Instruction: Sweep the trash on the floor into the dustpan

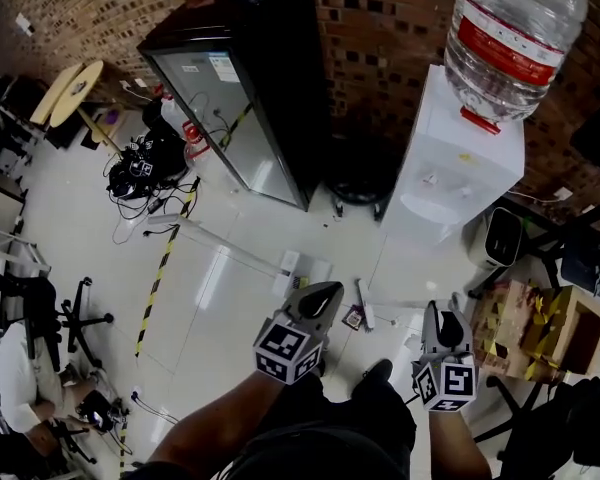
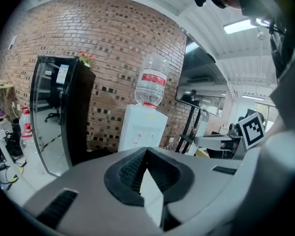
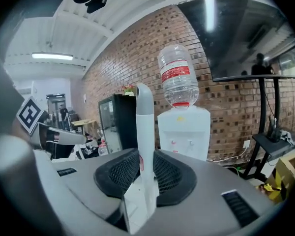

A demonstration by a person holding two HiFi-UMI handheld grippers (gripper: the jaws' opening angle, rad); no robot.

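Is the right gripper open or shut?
Shut. The right gripper clamps a white handle, which stands up between its jaws.

— Where are the arms?
— Both reach forward and down from the bottom edge of the head view. The left forearm (image 1: 215, 423) is bare and comes in at a slant. The right forearm (image 1: 458, 455) runs almost straight up the picture.
— And the grippers?
— The left gripper (image 1: 320, 298) and the right gripper (image 1: 444, 320) sit side by side, apart, and both point away from the body. Each has its marker cube nearest the wrist. One shoe (image 1: 377, 371) shows between them.
— The jaws?
— The left jaws are pressed together at the tips, with nothing between them. The right jaws are clamped on a white handle (image 3: 143, 127) that stands upright between them.
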